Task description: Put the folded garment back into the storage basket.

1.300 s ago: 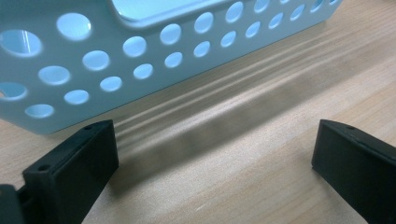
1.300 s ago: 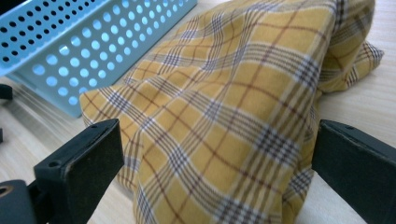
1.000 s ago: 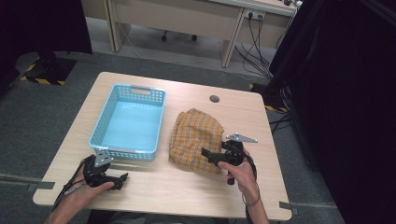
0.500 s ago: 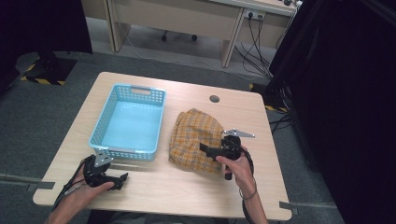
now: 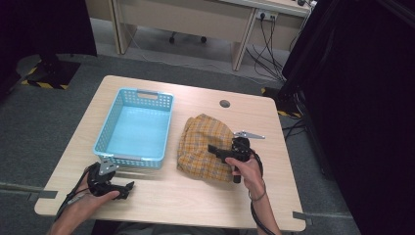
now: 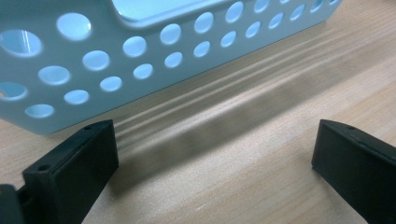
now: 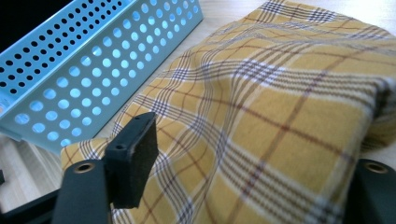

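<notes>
— Looking down from the high view, what lies on the desk [image 5: 195,205]?

— A yellow checked cloth [image 5: 203,147] sits bunched up toward the right edge, just beside a light blue basket [image 5: 117,157] that stands toward the left edge. The right gripper [image 5: 215,149] lies over the cloth's right part, with the right hand [image 5: 246,169] behind it. The left gripper [image 5: 126,188] rests near the front left corner, just in front of the basket, with the left hand [image 5: 95,193] on it.

— And the left gripper view?

— Its fingers [image 6: 77,168] stand spread wide with bare wood between them. The basket's holed wall [image 6: 140,51] is close ahead, and nothing is pinched.

— What about the right gripper view?

— The cloth [image 7: 280,107] fills most of it, folded thick, its edge close to the basket [image 7: 88,65] at the left. The right fingers [image 7: 135,158] have just been closing, and the cloth lies between them. One pad rests against the fabric on the left; the other finger is at the cloth's right fold, but whether it presses I cannot tell.
</notes>
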A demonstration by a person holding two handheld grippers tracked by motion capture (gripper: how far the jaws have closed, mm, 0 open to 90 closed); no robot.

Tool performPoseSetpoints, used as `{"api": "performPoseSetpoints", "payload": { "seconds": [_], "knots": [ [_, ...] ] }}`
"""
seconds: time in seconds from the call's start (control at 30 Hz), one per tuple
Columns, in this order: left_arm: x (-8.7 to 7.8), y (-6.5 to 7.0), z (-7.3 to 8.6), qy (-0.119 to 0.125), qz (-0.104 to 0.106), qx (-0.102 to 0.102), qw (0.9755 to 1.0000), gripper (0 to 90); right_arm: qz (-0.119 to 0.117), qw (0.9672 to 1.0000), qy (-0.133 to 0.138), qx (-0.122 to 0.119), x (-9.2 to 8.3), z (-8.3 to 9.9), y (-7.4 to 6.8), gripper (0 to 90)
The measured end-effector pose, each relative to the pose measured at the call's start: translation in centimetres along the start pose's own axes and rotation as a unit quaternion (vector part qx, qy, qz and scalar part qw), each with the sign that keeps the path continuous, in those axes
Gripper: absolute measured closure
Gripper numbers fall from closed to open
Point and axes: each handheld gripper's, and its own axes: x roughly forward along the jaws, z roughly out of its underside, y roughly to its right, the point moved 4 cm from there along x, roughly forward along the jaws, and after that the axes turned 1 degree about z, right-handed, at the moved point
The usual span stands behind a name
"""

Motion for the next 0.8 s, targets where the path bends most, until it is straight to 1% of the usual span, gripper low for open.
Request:
{"api": "performPoseSetpoints", "payload": {
  "seconds": [0.07, 0.17, 0.3, 0.37, 0.47, 0.63, 0.8],
  "knots": [
    [0.0, 0.0, 0.0, 0.000, 0.000, 0.000, 1.0000, 0.0, -0.005, 1.0000, 0.000, -0.002, 0.2, -0.1, 0.1, 36.1],
    [0.0, 0.0, 0.0, 0.000, 0.000, 0.000, 1.0000, 0.0, -0.015, 0.9999, 0.002, 0.007, 0.6, -0.3, 0.3, 42.7],
    [0.0, 0.0, 0.0, 0.000, 0.000, 0.000, 1.0000, 0.0, -0.012, 0.9999, -0.003, 0.007, 1.1, -0.4, 0.7, 54.3],
    [0.0, 0.0, 0.0, 0.000, 0.000, 0.000, 1.0000, 0.0, -0.017, 0.9998, -0.005, 0.013, 1.3, -0.3, 0.9, 59.9],
    [0.0, 0.0, 0.0, 0.000, 0.000, 0.000, 1.0000, 0.0, -0.027, 0.9993, 0.002, 0.025, 1.3, -0.3, 1.0, 67.4],
    [0.0, 0.0, 0.0, 0.000, 0.000, 0.000, 1.0000, 0.0, -0.023, 0.9993, 0.018, 0.024, 0.9, -0.7, 0.4, 70.8],
    [0.0, 0.0, 0.0, 0.000, 0.000, 0.000, 1.0000, 0.0, -0.031, 0.9986, 0.032, 0.026, 0.4, -1.2, -0.2, 71.5]
  ]
}}
